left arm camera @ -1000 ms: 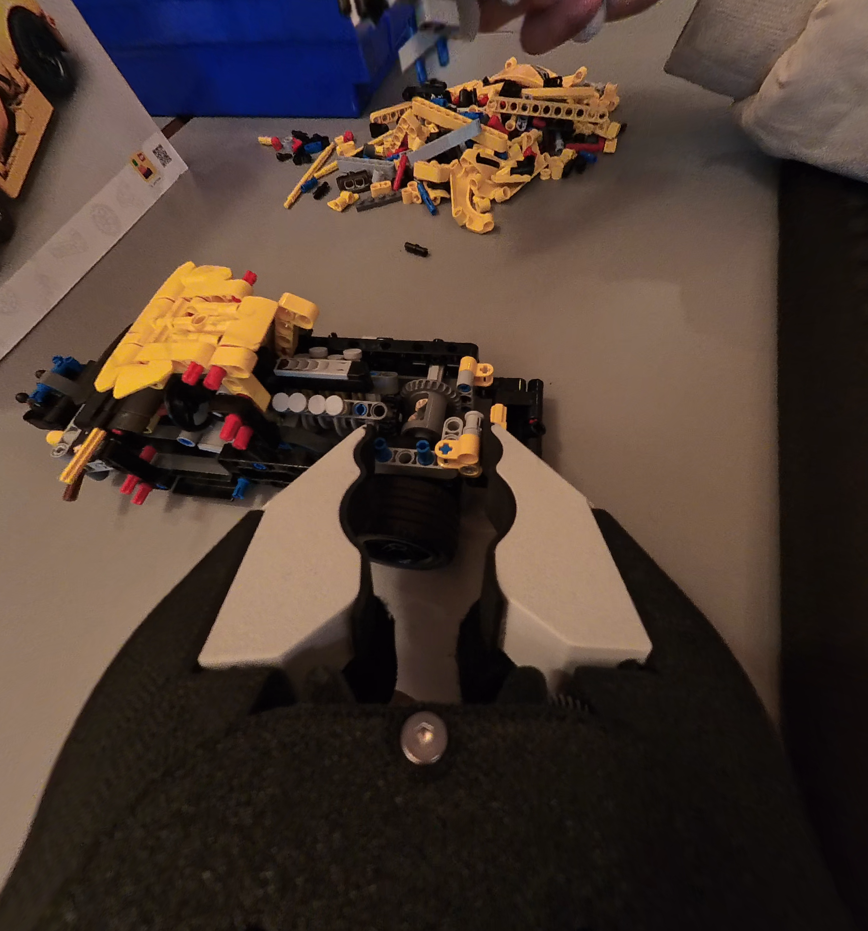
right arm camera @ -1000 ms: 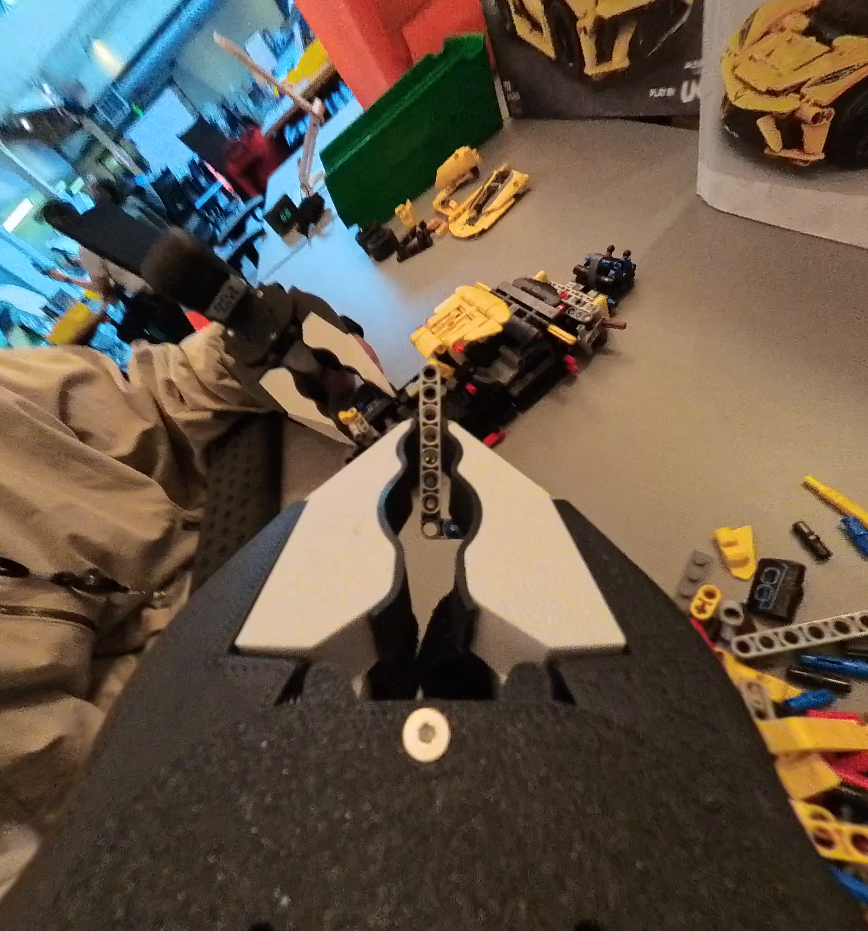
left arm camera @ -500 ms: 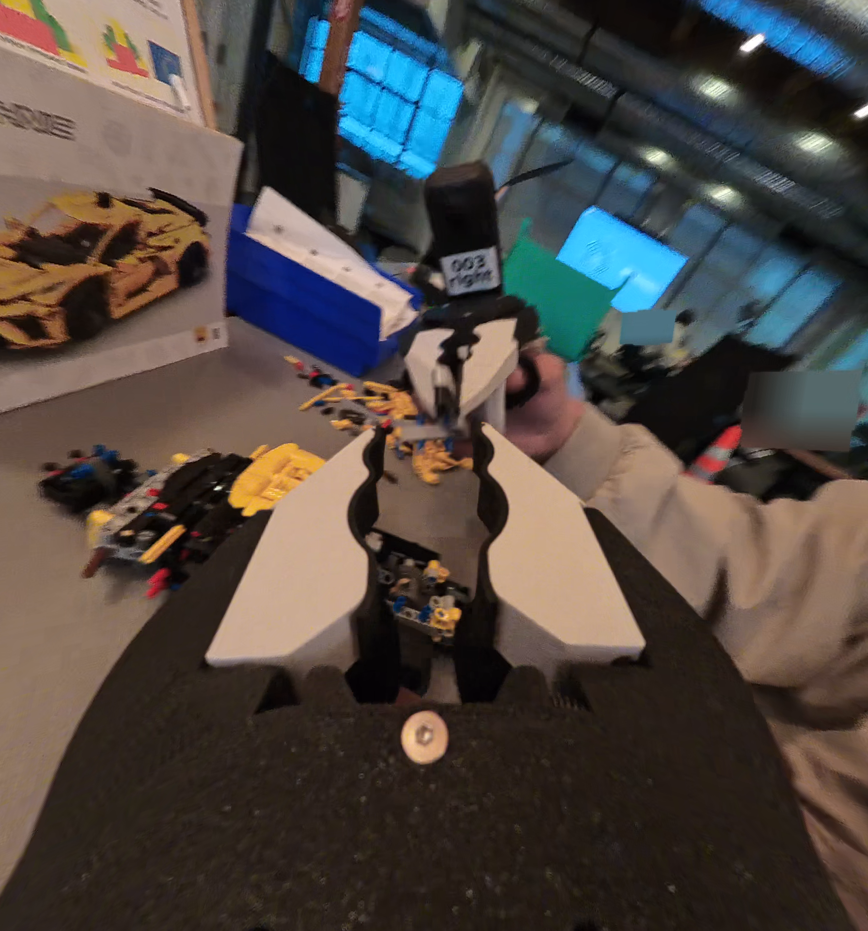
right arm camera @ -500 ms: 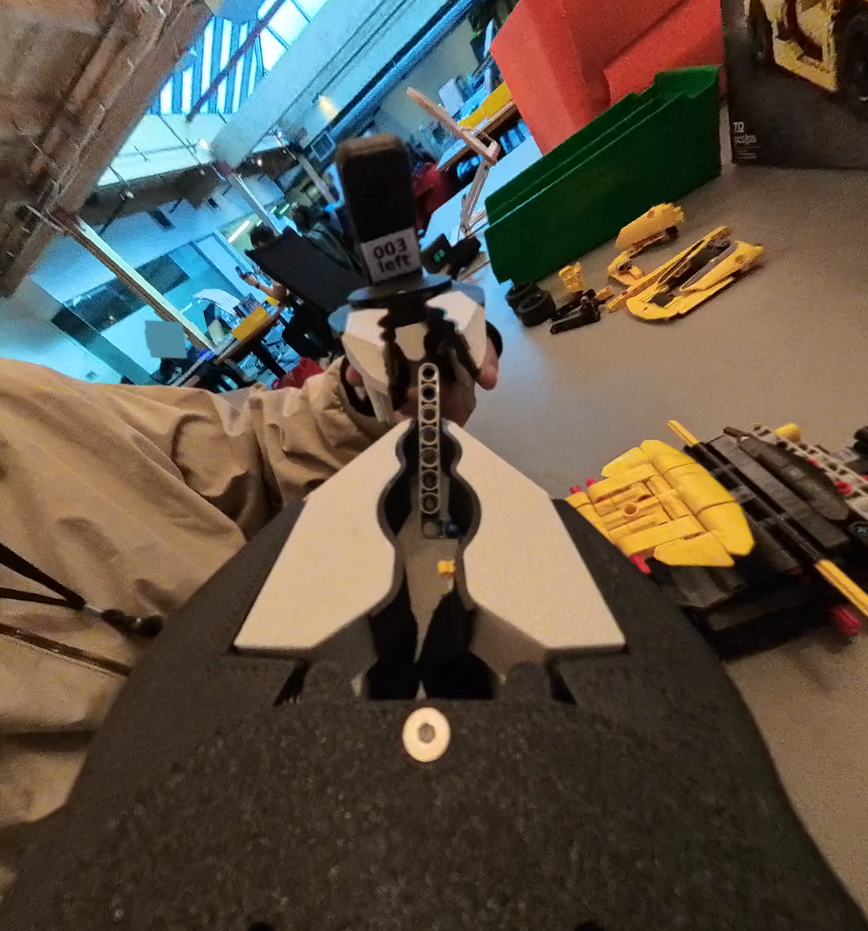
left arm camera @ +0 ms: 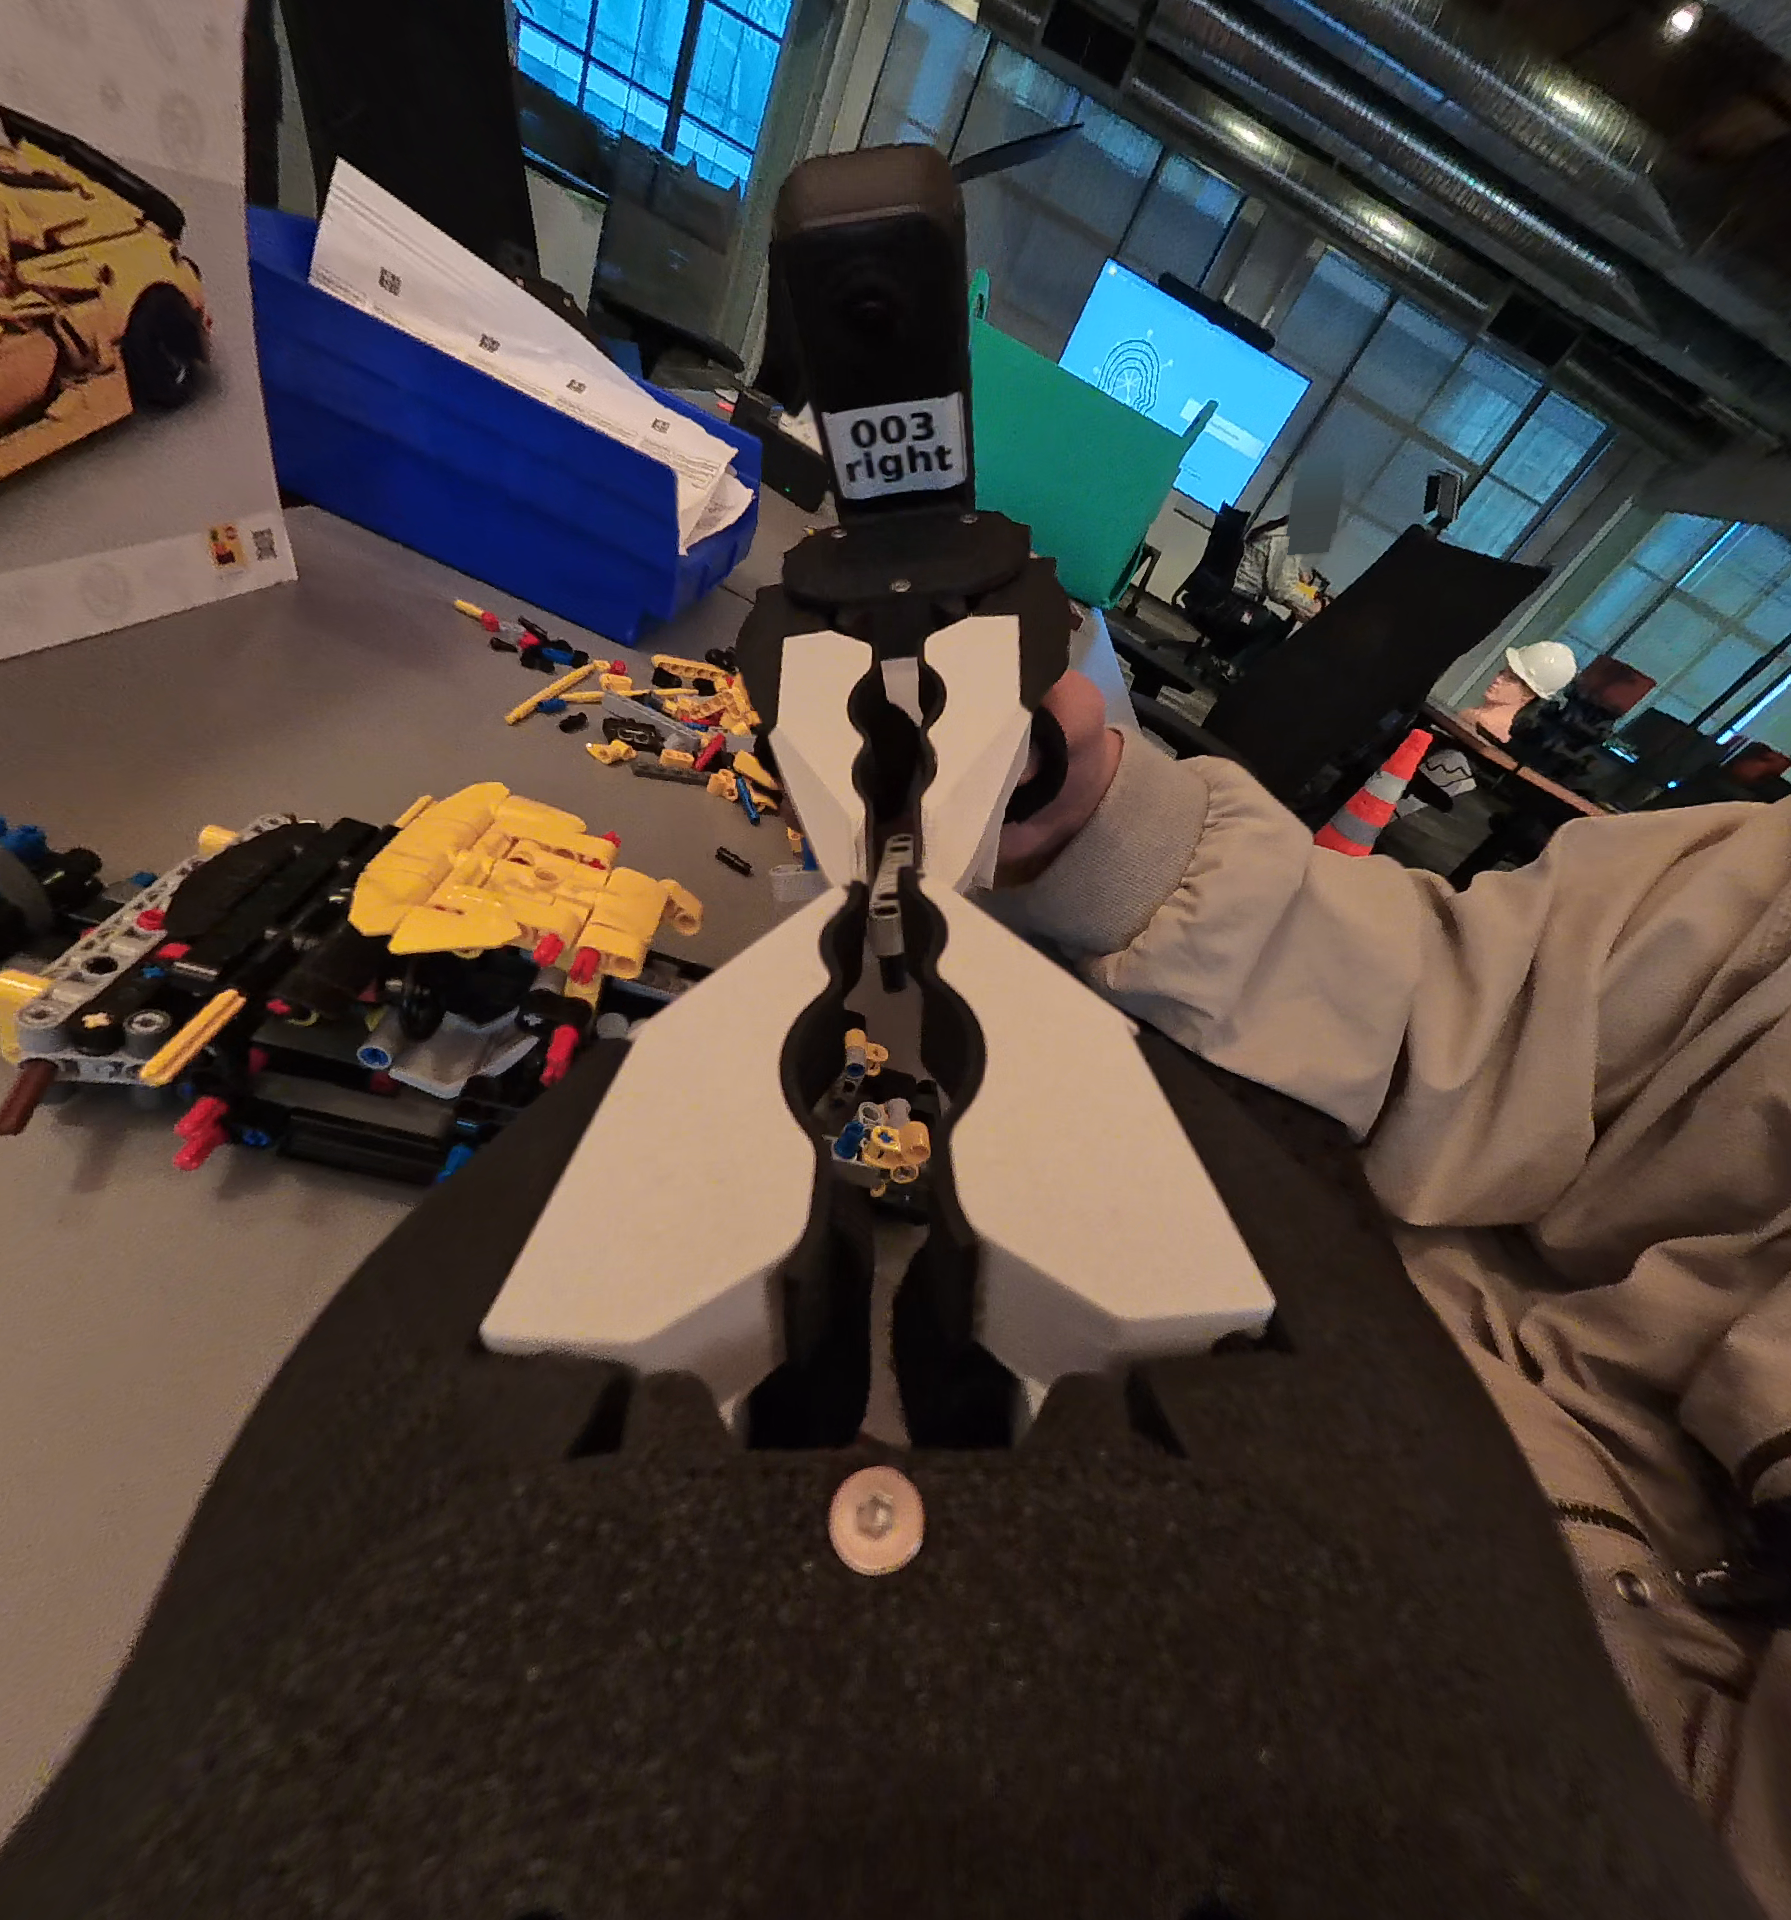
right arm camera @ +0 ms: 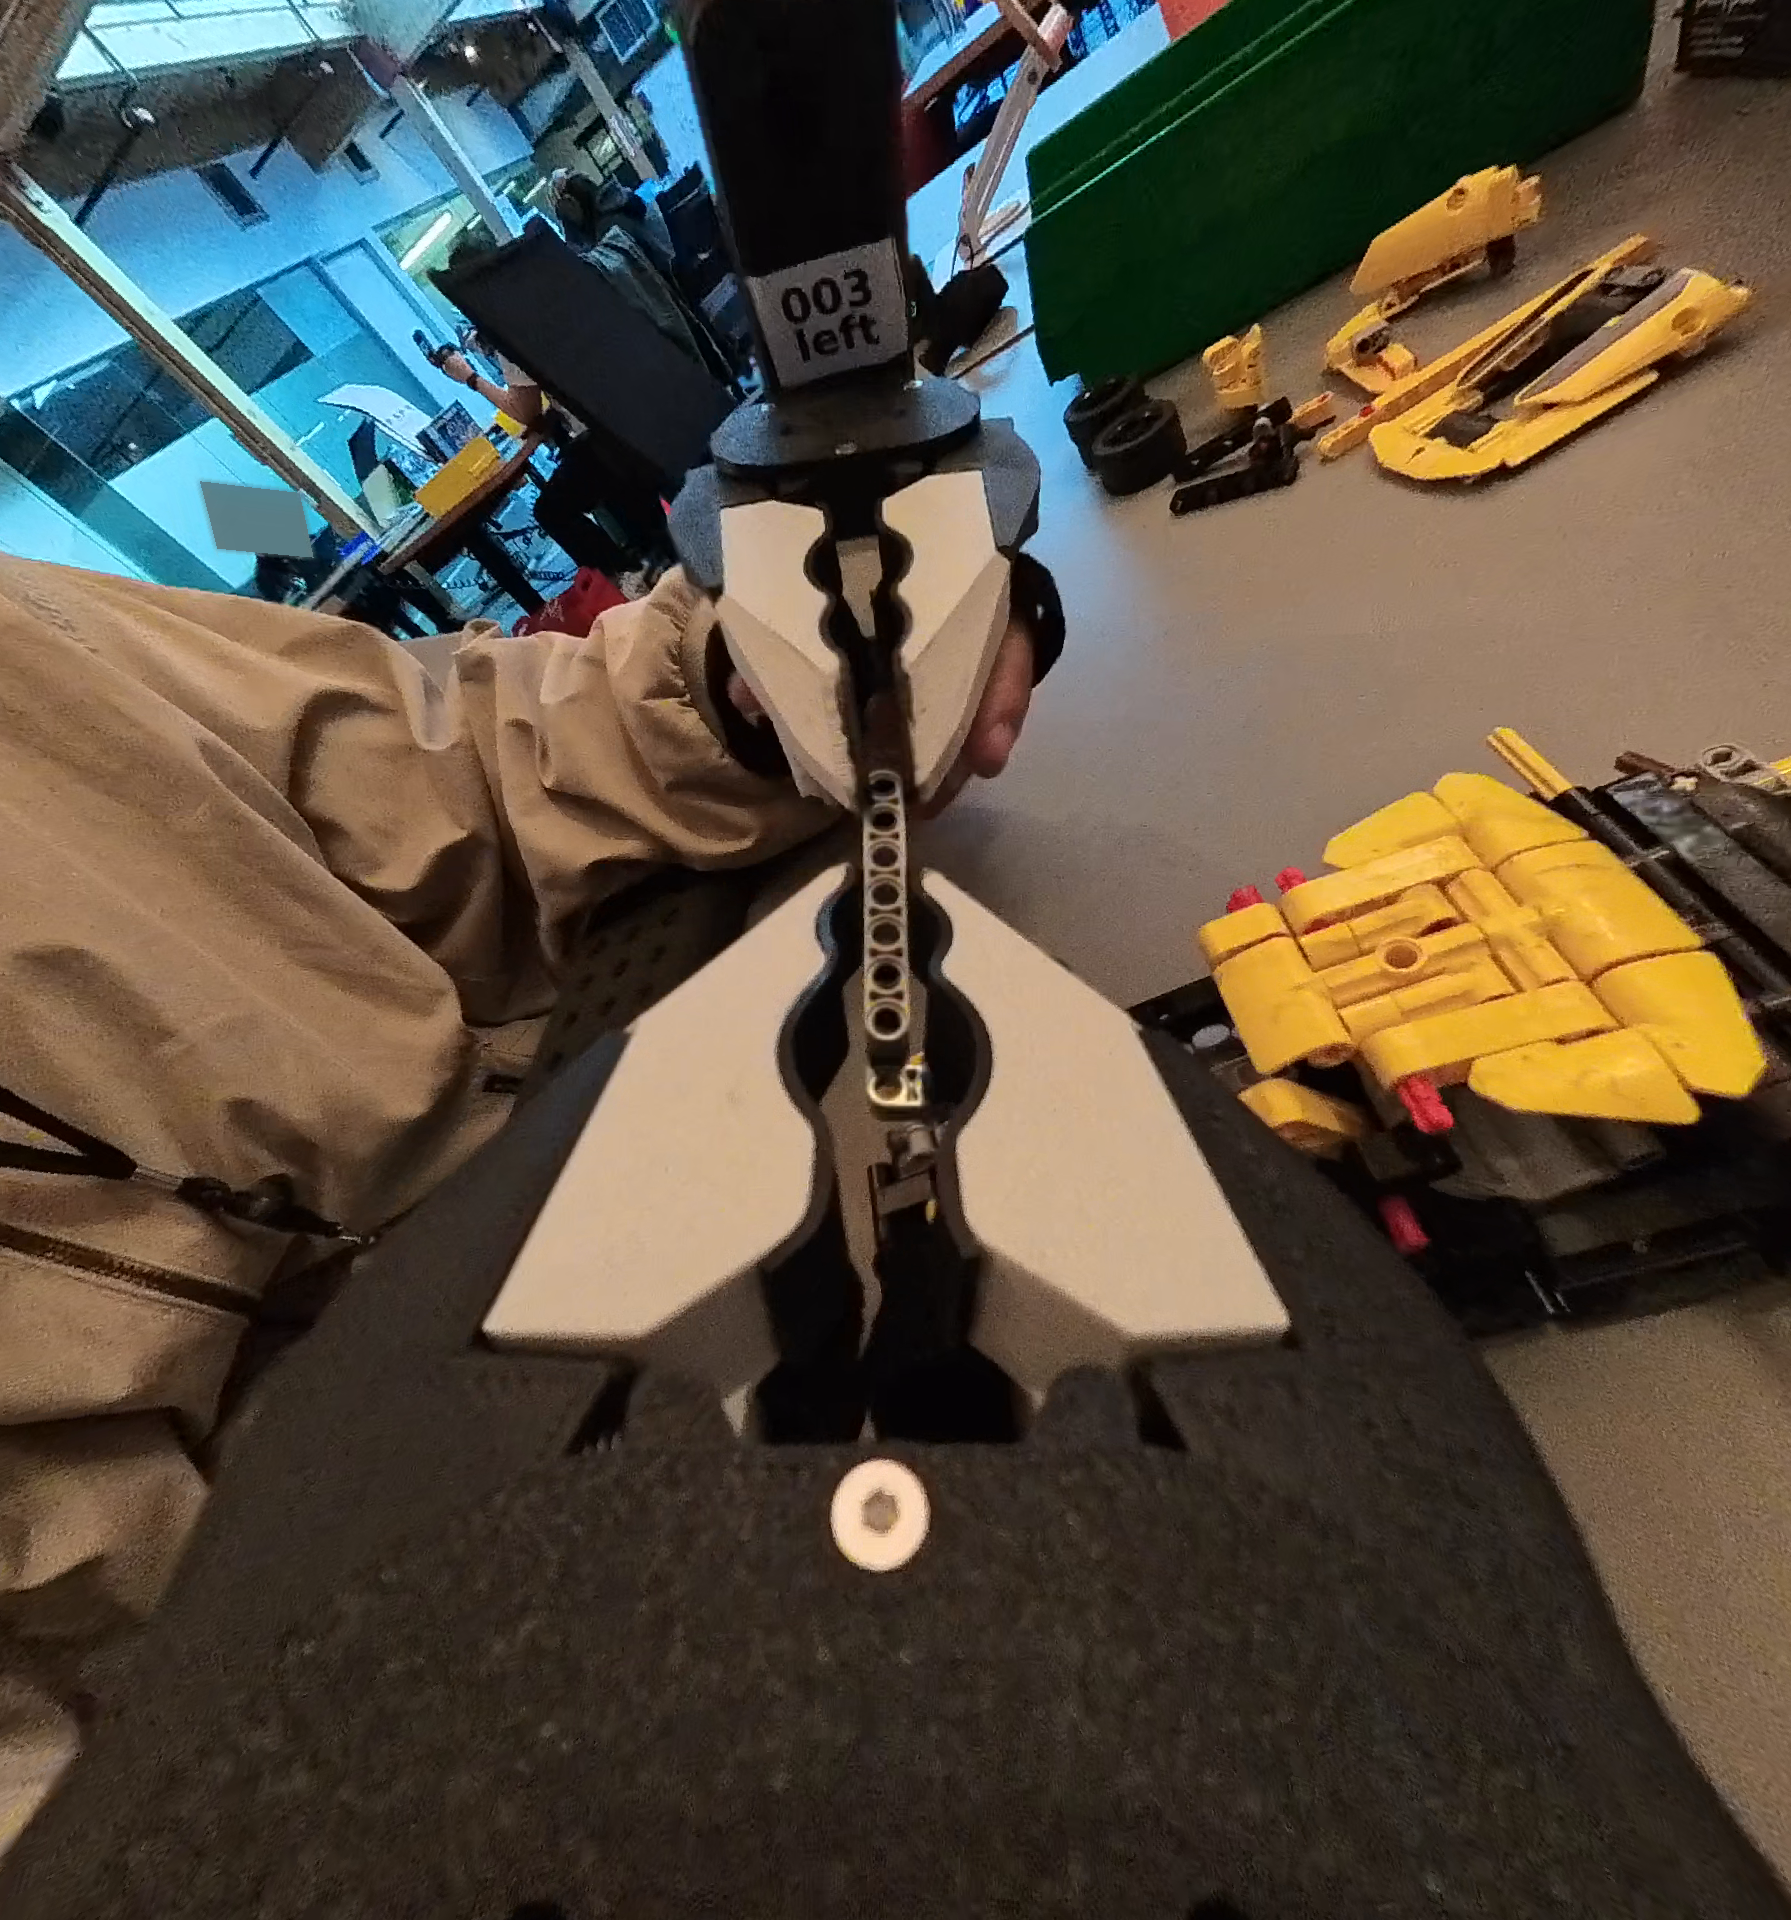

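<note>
My left gripper [left arm camera: 891, 896] is shut on a small black, yellow and blue brick assembly [left arm camera: 875, 1132], held above the grey table [left arm camera: 122, 1351]. My right gripper [right arm camera: 883, 878] is shut on a long grey perforated beam [right arm camera: 883, 935] that points forward. The two grippers face each other tip to tip. The beam's far end reaches the left gripper's fingertips [right arm camera: 818, 748]. In the left wrist view the right gripper [left arm camera: 893, 831] and the beam [left arm camera: 889, 904] show straight ahead. A partly built yellow and black car model [left arm camera: 351, 987] lies on the table beside them; it also shows in the right wrist view [right arm camera: 1493, 1018].
A pile of loose bricks [left arm camera: 662, 717] lies before a blue bin [left arm camera: 475, 468] holding papers. A green bin [right arm camera: 1338, 156], yellow body panels [right arm camera: 1525, 343] and black wheels [right arm camera: 1130, 436] lie farther off. A box with a car picture [left arm camera: 60, 312] stands at the left. A person's beige sleeves hold both grippers.
Both grippers have lifted off the table and turned to face each other. The left took the small assembly away from the car model. The gap between the tips has closed to touching.
</note>
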### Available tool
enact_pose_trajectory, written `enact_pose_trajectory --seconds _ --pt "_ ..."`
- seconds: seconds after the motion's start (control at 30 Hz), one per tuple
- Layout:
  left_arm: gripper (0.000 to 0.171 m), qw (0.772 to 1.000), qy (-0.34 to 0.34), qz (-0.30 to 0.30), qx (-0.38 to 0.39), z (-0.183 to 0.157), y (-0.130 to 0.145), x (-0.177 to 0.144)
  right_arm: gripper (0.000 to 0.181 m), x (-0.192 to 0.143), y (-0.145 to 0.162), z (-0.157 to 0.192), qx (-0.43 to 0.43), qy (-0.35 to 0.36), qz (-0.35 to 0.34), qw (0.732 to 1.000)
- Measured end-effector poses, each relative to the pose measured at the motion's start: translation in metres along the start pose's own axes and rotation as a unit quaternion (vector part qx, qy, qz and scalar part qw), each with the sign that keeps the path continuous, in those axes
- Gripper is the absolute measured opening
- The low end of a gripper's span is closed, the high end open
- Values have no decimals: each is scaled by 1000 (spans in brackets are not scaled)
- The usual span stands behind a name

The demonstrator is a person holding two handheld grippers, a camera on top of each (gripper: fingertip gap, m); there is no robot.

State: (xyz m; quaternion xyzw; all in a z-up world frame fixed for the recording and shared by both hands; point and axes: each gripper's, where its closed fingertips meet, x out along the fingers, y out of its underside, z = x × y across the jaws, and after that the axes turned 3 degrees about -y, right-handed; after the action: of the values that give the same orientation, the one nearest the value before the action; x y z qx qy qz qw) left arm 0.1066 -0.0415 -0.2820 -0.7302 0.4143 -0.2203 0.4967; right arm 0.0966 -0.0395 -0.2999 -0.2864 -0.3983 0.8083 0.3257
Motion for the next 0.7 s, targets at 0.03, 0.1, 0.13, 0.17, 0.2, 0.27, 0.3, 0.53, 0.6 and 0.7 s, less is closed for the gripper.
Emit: enact_pose_trajectory --seconds 0.03,0.1,0.13,0.17,0.2,0.27,0.3,0.53,0.6,0.7 --pt "7 1000 -2 2 -2 1 1 0 6 1 2 0 8 -3 6 1000" --pt "17 1000 -1 16 -3 2 8 3 6 2 1 -1 0 4 8 1000" --pt "15 1000 3 17 -4 2 9 4 6 2 1 0 -10 6 10 1000" --pt "8 1000 15 16 -6 -2 10 5 6 2 3 1 -16 8 17 1000" --pt "7 1000 21 15 -5 -4 10 5 6 2 2 2 -16 6 17 1000" --pt "6 1000 16 6 11 -5 6 4 6 1 -2 3 -21 5 2 1000" --pt "6 1000 10 3 22 -5 5 3 6 1 -4 2 -42 11 -2 999" --pt "6 940 -168 -93 283 5 -31 -17 62 -72 -54 -25 -34 101 -209 972" --pt "7 905 -203 -122 354 0 -38 -19 53 -75 -52 -33 62 53 -245 966" --pt "7 865 -219 -99 440 -5 -29 -10 48 -60 -53 -17 157 -99 -261 947"
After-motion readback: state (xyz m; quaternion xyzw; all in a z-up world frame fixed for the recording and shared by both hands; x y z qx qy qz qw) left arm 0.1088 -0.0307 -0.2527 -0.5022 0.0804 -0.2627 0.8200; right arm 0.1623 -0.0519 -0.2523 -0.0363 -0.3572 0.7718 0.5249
